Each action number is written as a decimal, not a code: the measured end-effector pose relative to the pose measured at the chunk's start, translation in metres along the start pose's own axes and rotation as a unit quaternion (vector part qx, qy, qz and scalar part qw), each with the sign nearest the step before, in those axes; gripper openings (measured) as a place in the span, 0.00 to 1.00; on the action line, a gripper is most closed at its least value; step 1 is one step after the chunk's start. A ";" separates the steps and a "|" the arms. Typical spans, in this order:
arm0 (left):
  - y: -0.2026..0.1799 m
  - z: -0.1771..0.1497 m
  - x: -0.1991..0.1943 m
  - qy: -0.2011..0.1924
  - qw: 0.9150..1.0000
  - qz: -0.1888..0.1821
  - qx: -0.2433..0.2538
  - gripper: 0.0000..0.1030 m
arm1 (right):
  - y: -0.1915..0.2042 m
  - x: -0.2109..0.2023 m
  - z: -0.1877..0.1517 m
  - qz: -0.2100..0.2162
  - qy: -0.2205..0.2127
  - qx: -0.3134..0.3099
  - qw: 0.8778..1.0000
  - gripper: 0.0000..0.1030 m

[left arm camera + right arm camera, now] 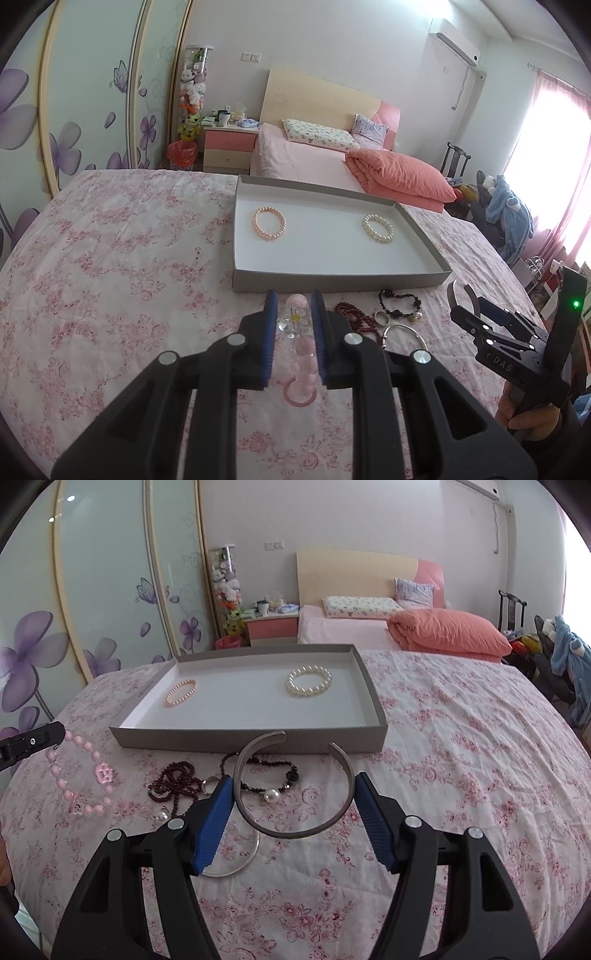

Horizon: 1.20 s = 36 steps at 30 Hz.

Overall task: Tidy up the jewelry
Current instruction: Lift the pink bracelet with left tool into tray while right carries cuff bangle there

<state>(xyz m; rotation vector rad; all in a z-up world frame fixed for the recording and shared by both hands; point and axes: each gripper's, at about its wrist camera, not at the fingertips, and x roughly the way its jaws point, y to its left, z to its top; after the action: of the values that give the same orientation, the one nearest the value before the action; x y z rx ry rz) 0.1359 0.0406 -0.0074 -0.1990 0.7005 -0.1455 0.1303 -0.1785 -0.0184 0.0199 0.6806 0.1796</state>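
My left gripper (294, 301) is shut on a pink bead bracelet (301, 363) with a clear flower charm, held above the floral cloth; it also shows in the right wrist view (79, 775). My right gripper (293, 786) is shut on a silver open bangle (295, 830), lifted just before the grey tray (251, 738). The tray (332, 280) holds a peach pearl bracelet (269, 222) and a white pearl bracelet (378, 228). On the cloth lie a dark red bead string (177, 779), a black bead bracelet (273, 775) and a thin silver hoop (236, 864).
The floral cloth (461, 775) covers the work surface. Behind it stand a bed with a coral duvet (450, 631), a pink nightstand (271, 626) and flower-printed wardrobe doors (92, 590). A chair with clothes (565, 657) stands at the right.
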 end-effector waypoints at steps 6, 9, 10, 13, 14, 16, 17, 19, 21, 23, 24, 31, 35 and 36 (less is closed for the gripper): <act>-0.004 0.004 -0.005 -0.009 1.000 -0.005 0.000 0.18 | 0.009 -0.013 0.005 0.006 -0.038 -0.022 0.999 0.64; -0.007 0.007 -0.008 -0.014 1.000 -0.005 0.000 0.18 | 0.013 -0.019 0.007 0.007 -0.055 -0.030 0.998 0.64; -0.008 0.008 -0.008 -0.016 1.000 -0.005 0.001 0.18 | 0.014 -0.021 0.008 0.007 -0.060 -0.032 0.998 0.64; -0.012 0.012 -0.008 -0.021 1.000 -0.005 0.004 0.18 | 0.017 -0.026 0.012 0.007 -0.077 -0.039 0.996 0.64; -0.013 0.013 -0.009 -0.023 1.000 -0.005 0.006 0.18 | 0.017 -0.028 0.013 0.007 -0.082 -0.040 0.996 0.64; -0.017 0.015 -0.010 -0.028 1.000 -0.003 0.012 0.18 | 0.017 -0.031 0.017 0.006 -0.091 -0.039 0.995 0.64; -0.020 0.017 -0.010 -0.031 0.999 -0.002 0.015 0.18 | 0.017 -0.031 0.019 0.006 -0.094 -0.038 0.995 0.64; -0.024 0.021 -0.011 -0.035 0.999 -0.002 0.019 0.18 | 0.017 -0.034 0.023 0.006 -0.104 -0.037 0.994 0.64; -0.027 0.025 -0.011 -0.040 0.999 -0.001 0.022 0.18 | 0.018 -0.036 0.028 0.004 -0.113 -0.037 0.993 0.64; -0.030 0.030 -0.011 -0.045 0.999 0.001 0.024 0.18 | 0.018 -0.038 0.032 0.002 -0.125 -0.040 0.991 0.65; -0.032 0.034 -0.011 -0.048 0.999 0.002 0.025 0.18 | 0.018 -0.039 0.034 0.001 -0.130 -0.041 0.991 0.64; -0.035 0.054 -0.001 -0.058 0.998 0.015 0.026 0.18 | 0.019 -0.036 0.051 -0.005 -0.161 -0.052 0.986 0.65; -0.036 0.066 0.012 -0.057 0.998 0.021 0.025 0.18 | 0.021 -0.026 0.061 -0.009 -0.164 -0.056 0.985 0.65; -0.037 0.070 0.015 -0.056 0.998 0.022 0.026 0.18 | 0.021 -0.022 0.063 -0.010 -0.164 -0.056 0.985 0.65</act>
<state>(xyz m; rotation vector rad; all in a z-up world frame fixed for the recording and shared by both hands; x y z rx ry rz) 0.1908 0.0113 0.0437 -0.1412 0.5881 -0.1085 0.1497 -0.1592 0.0460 -0.0635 0.3411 0.1902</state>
